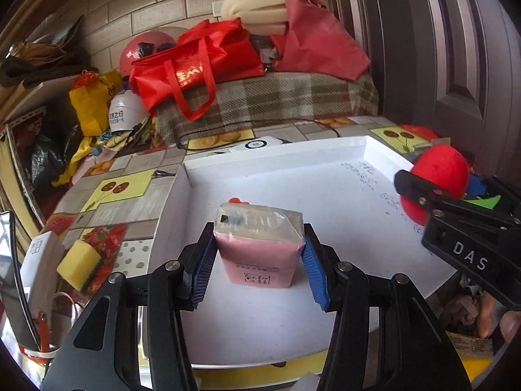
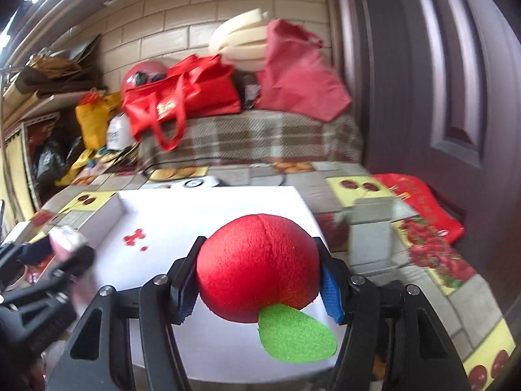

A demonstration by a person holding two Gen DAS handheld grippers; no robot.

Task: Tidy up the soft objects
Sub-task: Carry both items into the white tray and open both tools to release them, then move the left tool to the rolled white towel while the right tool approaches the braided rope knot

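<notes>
Tissue pack (image 1: 259,246) above white tray (image 1: 325,176)

White tray (image 1: 325,182) floor mostly bare, passable; raised rim (image 1: 280,151) bounds far side; red bags (image 1: 202,62) (on plaid blanket (image 1: 276,97)) crowd space beyond; door (image 1: 439,49) blocks right.

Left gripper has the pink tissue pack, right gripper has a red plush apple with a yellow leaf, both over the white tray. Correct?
Not quite: the leaf is green, not yellow, as the right wrist view shows. The left gripper does hold the pink tissue pack, the right gripper does hold the red plush apple with its green leaf, both over the white tray.
</notes>
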